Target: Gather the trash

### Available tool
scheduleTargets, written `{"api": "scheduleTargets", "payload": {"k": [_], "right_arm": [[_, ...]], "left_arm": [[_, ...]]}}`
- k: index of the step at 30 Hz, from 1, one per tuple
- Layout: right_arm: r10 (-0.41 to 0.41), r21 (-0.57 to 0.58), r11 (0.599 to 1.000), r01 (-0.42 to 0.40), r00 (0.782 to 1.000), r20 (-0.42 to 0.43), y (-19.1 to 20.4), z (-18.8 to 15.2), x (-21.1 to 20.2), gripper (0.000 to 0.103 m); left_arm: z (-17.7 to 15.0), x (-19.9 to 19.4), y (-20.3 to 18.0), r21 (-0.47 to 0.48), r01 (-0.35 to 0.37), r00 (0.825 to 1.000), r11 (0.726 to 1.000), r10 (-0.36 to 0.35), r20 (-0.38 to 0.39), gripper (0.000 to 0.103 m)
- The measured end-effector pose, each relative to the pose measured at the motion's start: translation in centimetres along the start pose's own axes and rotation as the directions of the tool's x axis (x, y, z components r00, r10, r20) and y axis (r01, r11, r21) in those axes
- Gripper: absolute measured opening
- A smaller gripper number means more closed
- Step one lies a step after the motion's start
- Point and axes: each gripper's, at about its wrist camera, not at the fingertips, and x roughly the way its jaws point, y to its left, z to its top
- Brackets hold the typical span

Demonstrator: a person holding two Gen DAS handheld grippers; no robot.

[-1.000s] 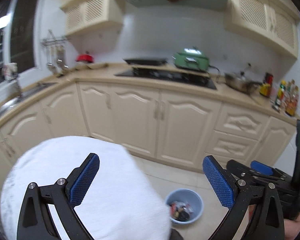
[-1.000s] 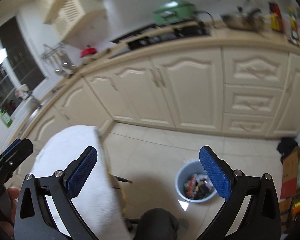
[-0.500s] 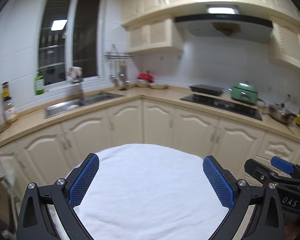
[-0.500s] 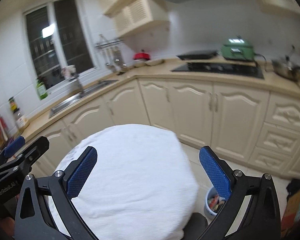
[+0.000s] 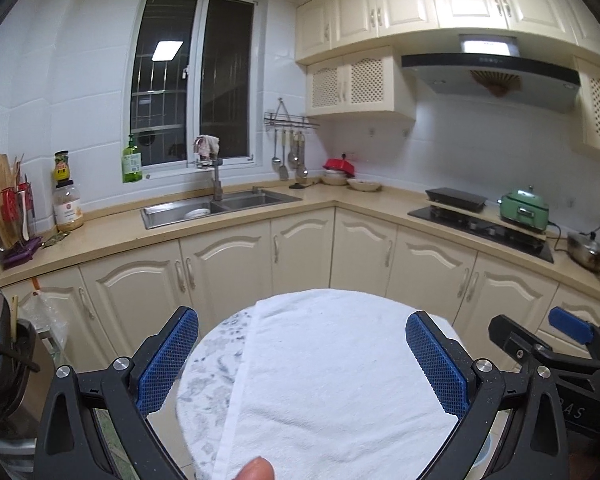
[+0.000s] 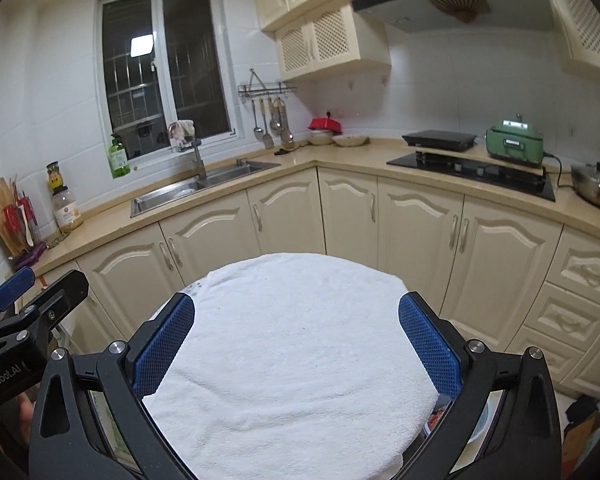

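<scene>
A round table covered by a white towel (image 5: 320, 380) fills the lower middle of both wrist views. My left gripper (image 5: 302, 360) hovers open over its near side, with nothing between the blue pads (image 5: 168, 356). My right gripper (image 6: 296, 346) is also open and empty above the towel (image 6: 292, 340). Each gripper shows at the edge of the other's view: the right gripper (image 5: 560, 344) and the left gripper (image 6: 20, 312). A sliver of the pale blue trash bin (image 6: 478, 416) shows behind the right finger. No loose trash is visible on the towel.
Cream cabinets (image 5: 228, 276) and a tan L-shaped counter (image 6: 340, 160) ring the room, with a sink (image 5: 216, 206), a stove (image 6: 472, 170), a green cooker (image 6: 514, 140) and a pot (image 5: 590, 250). A dark appliance (image 5: 0, 360) stands at left. A cardboard box (image 6: 584, 428) sits on the floor at right.
Both views have tilted up from the floor to the kitchen walls. The towel-covered table now sits centred under both grippers, and the bin has slipped almost out of sight. Both grippers stay open.
</scene>
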Motion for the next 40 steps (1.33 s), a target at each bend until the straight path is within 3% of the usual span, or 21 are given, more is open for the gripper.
{"api": "scheduleTargets", "payload": {"k": [21,30,40], "right_arm": [[-0.018,-0.057,0.998,0.019,1.0,0.019,1.6,-0.5,-1.9,0.103],[-0.017,-0.069,0.997,0.019,1.0,0.024,2.4,-0.7,-2.2,0.103],[-0.014,-0.064,0.998,0.015,1.0,0.023,2.5,-0.7,-2.5,0.103]], "left_arm": [[1.1,-2.4,2.0,-0.026,0.016,1.0,1.0,-0.016,0.013,0.102],[1.3,-3.3,1.7,-0.031,0.015,1.0,0.999,-0.014,0.021,0.102],[0.1,-4.8,0.3,-0.047,0.061,0.998,0.997,-0.059,0.033,0.102]]}}
